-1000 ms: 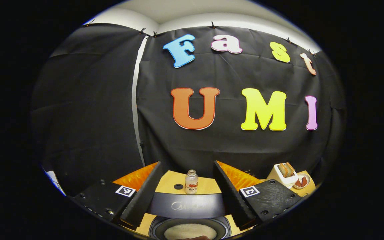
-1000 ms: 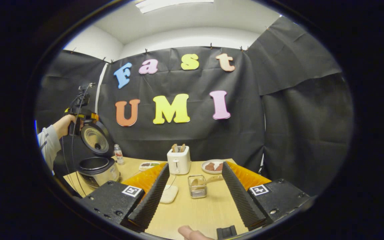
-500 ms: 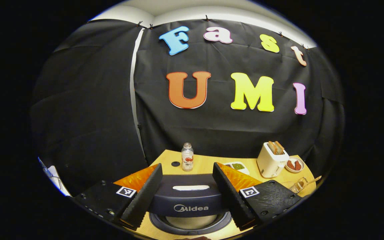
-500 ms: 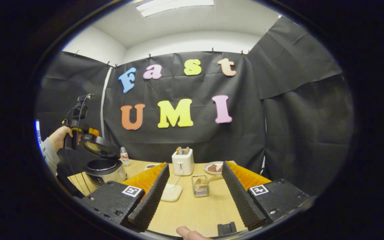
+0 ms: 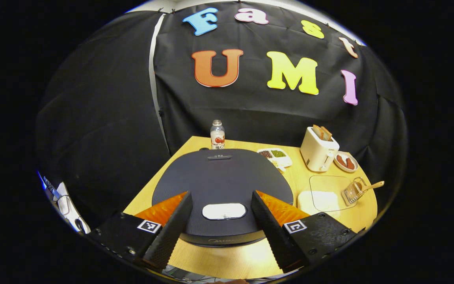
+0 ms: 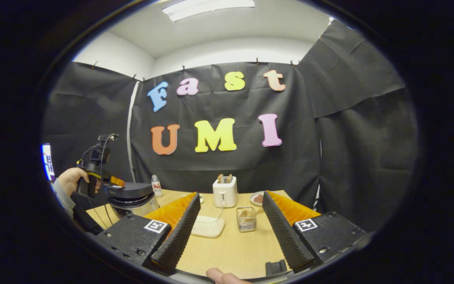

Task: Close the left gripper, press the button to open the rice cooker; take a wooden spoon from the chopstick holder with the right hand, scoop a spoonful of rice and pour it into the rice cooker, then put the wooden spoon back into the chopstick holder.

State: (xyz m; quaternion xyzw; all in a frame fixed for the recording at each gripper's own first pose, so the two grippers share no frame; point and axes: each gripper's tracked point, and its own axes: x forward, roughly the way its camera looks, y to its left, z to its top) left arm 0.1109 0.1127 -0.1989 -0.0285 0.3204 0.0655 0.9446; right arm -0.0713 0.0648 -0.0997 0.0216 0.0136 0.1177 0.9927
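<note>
Spanning the booth floor, wooden table (image 6: pixel 231 252) under black cloth walls (image 6: pixel 361 157)

The left gripper (image 5: pixel 221 227), fingers spread apart, sits over a dark rice cooker (image 5: pixel 222 185) with its lid down; a pale button (image 5: pixel 224 211) lies between them. At two o'clock, a chopstick holder (image 5: pixel 352 192) holds a wooden spoon (image 5: pixel 373 185).

Left gripper view looks down close on the rice cooker (image 5: pixel 221 185); right gripper view faces it from afar.
</note>
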